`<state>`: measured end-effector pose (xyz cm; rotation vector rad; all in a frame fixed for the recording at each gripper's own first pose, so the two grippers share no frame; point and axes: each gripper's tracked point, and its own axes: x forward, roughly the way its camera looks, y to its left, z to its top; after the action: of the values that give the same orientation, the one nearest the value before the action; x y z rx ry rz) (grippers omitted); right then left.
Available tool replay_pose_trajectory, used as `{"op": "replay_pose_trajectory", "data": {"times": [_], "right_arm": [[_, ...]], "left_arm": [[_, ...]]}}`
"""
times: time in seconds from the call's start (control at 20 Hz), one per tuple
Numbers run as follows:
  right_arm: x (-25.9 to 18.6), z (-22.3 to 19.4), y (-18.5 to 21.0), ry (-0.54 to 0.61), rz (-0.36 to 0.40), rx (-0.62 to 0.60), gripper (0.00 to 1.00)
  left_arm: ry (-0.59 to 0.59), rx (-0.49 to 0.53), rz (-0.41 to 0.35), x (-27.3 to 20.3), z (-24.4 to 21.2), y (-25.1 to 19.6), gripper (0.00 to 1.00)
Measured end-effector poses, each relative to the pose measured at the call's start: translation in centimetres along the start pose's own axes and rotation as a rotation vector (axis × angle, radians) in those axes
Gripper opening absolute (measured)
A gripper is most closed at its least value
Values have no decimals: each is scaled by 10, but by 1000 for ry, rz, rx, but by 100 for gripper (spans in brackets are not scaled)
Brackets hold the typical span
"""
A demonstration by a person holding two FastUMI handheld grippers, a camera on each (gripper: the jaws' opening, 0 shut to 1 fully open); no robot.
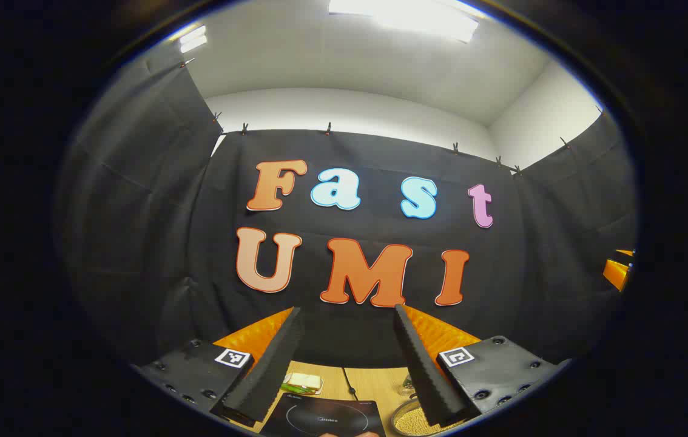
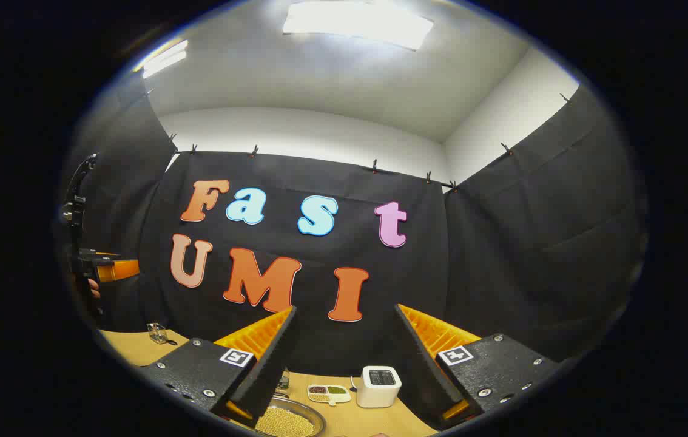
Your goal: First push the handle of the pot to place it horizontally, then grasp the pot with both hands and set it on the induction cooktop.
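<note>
Right, I have both grippers raised above the wooden table [image 2: 131, 347], looking mostly at the booth wall, so I only catch the bottom edge of the work. My left gripper [image 1: 347, 364] has its jaws spread wide with nothing between them, and my right gripper [image 2: 344, 370] is likewise wide and empty. The pot [image 2: 288, 419] sits low in the right gripper view, a shallow metal pan filled with what look like small pale beans; in the left gripper view its rim shows just right of the induction cooktop [image 1: 326, 417], apparently close beside it. Behind the pot, farther from me, stand a small sectioned dish [image 2: 329, 393] and a white appliance [image 2: 380, 385]. I cannot see the pot's handle from here, so I cannot tell which way it points.

I judge the pot to be stiff and fairly heavy with that fill, its metal slick, and the loose beans ready to spill if it tips. I would take the rim on opposite sides and keep it level.
</note>
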<state>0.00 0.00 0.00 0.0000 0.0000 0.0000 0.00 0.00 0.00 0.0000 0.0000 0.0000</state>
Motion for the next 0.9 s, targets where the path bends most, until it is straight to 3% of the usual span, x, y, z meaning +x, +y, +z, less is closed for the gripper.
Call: {"op": "replay_pose_trajectory", "data": {"times": [0.45, 0.9], "right_arm": [[-1, -2, 2, 10, 10, 9, 95], [0, -1, 7, 14, 24, 16, 95]], "left_arm": [[44, -23, -40, -7, -14, -12, 96], [47, -17, -33, -9, -13, -12, 98]]}}
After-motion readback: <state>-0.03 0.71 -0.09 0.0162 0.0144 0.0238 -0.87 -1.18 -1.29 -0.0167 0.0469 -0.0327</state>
